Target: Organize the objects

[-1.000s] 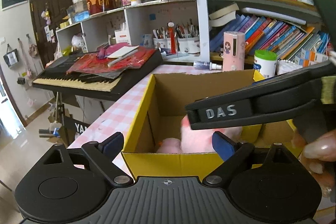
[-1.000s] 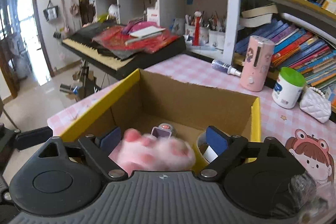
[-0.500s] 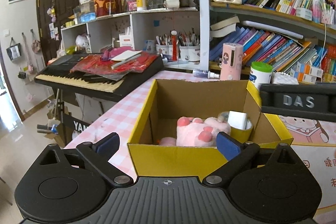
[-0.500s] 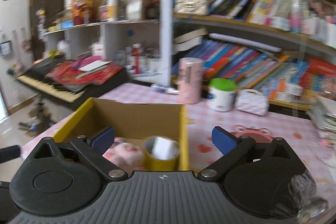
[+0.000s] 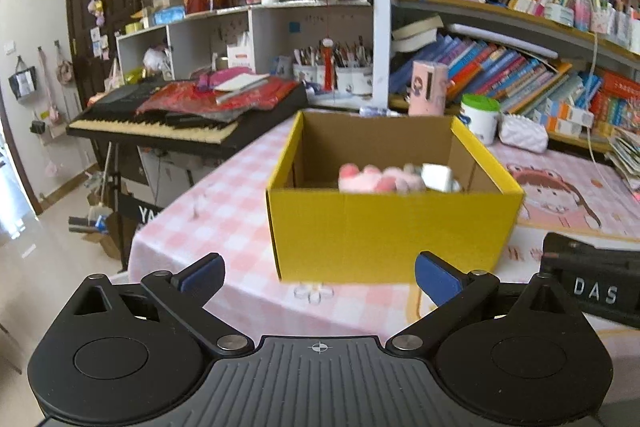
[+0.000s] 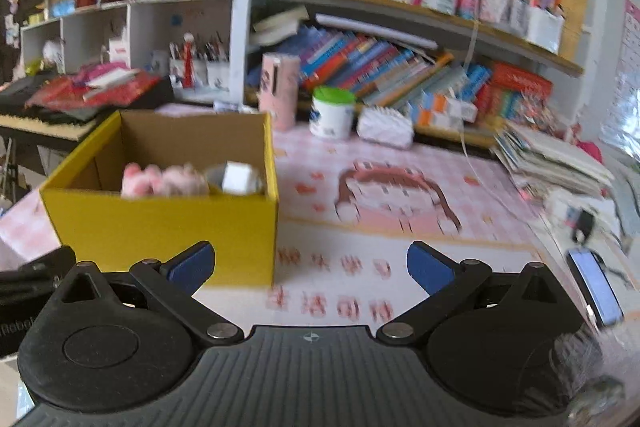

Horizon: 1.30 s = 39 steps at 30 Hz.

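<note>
A yellow cardboard box [image 5: 392, 227] stands on the pink checked table, also in the right wrist view [image 6: 168, 231]. Inside lie a pink plush paw [image 5: 376, 179] [image 6: 160, 181] and a yellow cup holding a white block [image 6: 236, 177]. My left gripper [image 5: 318, 273] is open and empty, held back in front of the box. My right gripper [image 6: 310, 267] is open and empty, to the right of the box over the table. Its black body shows at the right edge of the left wrist view [image 5: 592, 291].
A pink cylinder [image 6: 278, 91], a green-lidded white jar [image 6: 332, 115] and a white quilted purse [image 6: 384, 127] stand behind the box. A keyboard piano [image 5: 180, 119] is at the left. Bookshelves fill the back. A phone [image 6: 596, 287] lies at the right.
The right gripper let go of the pink plush paw in the box and drew back to the right. Both grippers pulled away, so the box looks farther off.
</note>
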Each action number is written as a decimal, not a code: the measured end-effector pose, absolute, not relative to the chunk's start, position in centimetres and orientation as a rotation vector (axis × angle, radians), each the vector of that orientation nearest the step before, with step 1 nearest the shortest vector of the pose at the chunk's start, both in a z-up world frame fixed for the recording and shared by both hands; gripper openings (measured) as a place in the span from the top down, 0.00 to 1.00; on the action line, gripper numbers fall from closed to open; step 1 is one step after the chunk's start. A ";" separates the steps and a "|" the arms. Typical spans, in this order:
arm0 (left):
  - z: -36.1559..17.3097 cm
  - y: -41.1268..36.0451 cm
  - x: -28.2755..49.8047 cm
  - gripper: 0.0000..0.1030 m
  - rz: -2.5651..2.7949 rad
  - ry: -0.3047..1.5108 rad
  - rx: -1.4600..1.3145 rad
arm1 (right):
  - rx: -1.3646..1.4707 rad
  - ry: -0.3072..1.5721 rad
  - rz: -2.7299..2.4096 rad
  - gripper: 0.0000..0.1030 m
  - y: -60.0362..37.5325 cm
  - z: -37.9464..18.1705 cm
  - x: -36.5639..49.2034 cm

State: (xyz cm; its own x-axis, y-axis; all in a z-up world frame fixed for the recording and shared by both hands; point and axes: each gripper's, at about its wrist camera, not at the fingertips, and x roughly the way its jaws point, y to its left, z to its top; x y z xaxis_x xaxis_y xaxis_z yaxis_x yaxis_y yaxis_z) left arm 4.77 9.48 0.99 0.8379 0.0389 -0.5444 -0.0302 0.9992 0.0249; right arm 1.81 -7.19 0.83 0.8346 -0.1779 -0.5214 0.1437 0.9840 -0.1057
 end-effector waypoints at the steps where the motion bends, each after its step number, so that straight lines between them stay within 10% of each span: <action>1: 0.9 9.5 4.4 0.01 0.029 0.584 0.016 | -0.063 0.568 -0.184 0.00 -7.2 0.6 1.1; 39: -0.7 3.7 1.6 0.01 -0.001 0.673 0.154 | -0.025 0.705 -0.404 0.00 -10.7 -1.0 -4.3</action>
